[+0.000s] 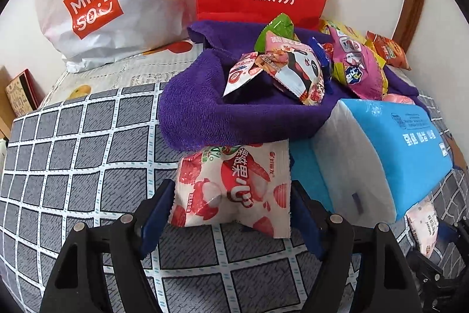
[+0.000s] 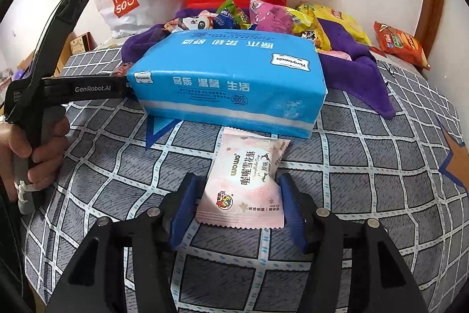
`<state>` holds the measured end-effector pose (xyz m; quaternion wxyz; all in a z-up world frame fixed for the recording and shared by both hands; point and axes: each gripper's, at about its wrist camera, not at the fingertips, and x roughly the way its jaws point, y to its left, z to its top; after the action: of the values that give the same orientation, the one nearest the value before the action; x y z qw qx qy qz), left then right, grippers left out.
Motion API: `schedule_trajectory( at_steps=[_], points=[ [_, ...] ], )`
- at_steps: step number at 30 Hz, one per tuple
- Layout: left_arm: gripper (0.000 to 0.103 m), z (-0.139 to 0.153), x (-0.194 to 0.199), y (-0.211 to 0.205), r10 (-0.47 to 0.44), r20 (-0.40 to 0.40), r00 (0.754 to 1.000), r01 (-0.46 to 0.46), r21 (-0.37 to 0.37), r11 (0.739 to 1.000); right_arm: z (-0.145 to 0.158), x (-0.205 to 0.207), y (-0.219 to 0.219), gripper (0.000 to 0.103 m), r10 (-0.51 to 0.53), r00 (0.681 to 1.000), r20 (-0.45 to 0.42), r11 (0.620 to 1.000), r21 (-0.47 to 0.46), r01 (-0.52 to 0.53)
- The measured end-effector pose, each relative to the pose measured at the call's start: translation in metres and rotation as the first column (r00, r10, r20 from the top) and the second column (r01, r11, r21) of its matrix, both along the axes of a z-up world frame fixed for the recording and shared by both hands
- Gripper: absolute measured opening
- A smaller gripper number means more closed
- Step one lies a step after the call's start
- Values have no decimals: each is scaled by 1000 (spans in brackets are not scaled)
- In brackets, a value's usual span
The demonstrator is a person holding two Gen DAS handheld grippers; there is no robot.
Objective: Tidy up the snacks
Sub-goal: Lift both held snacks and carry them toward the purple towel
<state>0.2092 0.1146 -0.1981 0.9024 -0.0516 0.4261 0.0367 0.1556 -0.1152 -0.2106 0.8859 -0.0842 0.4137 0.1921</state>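
**A:** Left wrist view first: your left gripper has the lychee snack packet between its jaws, the pads at the packet's edges. I can't tell whether they press. The packet lies on the checked cloth, its far end against the purple towel.

**B:** And the right?

**A:** Your right gripper straddles the pink snowflake-crisp packet, jaws narrow but clear of it, just short of the blue tissue pack. Looks like laying snacks out singly. Next, I'd judge, back both off straight.
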Motion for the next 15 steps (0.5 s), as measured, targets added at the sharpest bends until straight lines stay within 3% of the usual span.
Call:
schedule_trajectory(
  at_steps=[8,10,12,15],
  points=[
    [75,2,-4,8,15,28,999,-13,-72,997,0,1,-1,60,7,1000,-6,1000,17,-6],
    [68,2,-3,7,26,27,999,-24,-58,998,0,1,0,60,6,1000,-4,1000,11,-6],
    [55,2,-4,6,36,32,999,-35,-49,998,0,1,0,60,6,1000,-5,1000,13,-6],
    [52,2,-4,8,44,37,998,-42,-64,997,0,1,-2,54,-1,1000,-4,1000,17,1]
  ],
)
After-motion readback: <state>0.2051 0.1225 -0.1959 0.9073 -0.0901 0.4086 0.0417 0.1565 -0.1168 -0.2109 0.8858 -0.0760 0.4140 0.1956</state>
